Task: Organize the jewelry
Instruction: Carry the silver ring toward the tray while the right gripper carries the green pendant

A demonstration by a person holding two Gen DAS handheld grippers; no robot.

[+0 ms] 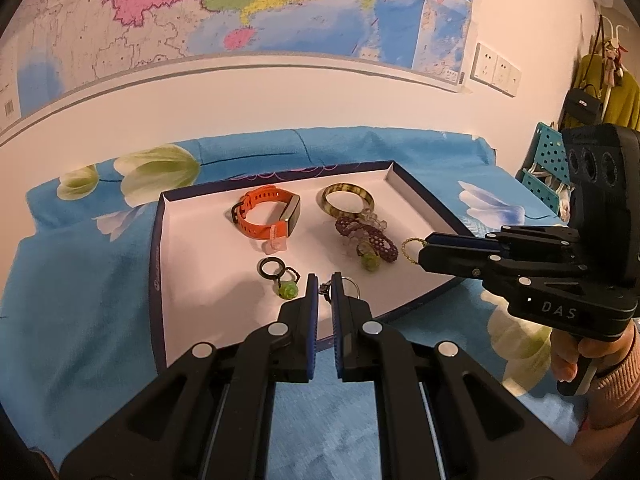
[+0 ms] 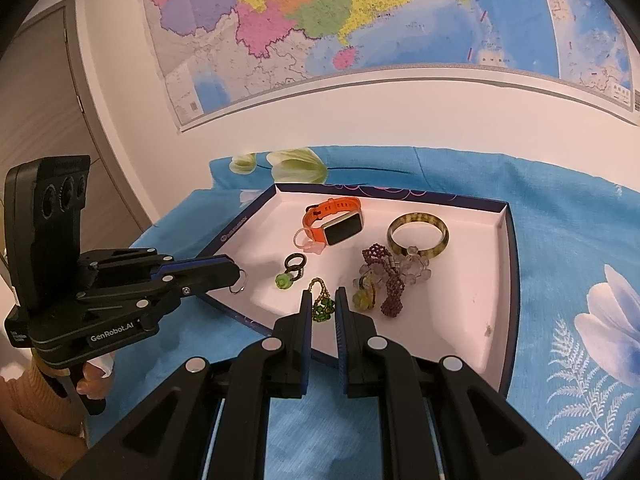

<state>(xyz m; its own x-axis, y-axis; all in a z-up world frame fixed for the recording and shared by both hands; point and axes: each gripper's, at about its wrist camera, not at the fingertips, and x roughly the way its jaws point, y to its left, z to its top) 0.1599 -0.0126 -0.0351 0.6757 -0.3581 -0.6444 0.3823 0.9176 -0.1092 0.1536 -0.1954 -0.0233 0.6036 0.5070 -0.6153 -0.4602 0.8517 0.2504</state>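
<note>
**A:** Where does the jewelry sit?

**B:** Mostly in the shallow white-lined tray on the blue flowered cloth. At the far side lies the orange smartwatch, with a small pale pink ring touching its near strap. To the right of the watch is the olive bangle. Just nearer than the bangle, a maroon beaded piece tangles with clear bead flowers and a yellow-green flower ring. Left of that cluster are two linked black rings with a green flower charm.

**A:** And the left gripper?

**B:** Its jaws are closed on a silver ring, held above the tray's near left part. From the right wrist view the ring pokes out past the tips.

**A:** The right gripper?

**B:** Its jaws pinch a gold-chain ring with green beads, over the tray's near edge. The left wrist view shows that gold loop sticking out of the tips at the tray's right rim.

**A:** Anything behind?

**B:** A colored wall map above the cloth, and wall sockets to its right.
</note>
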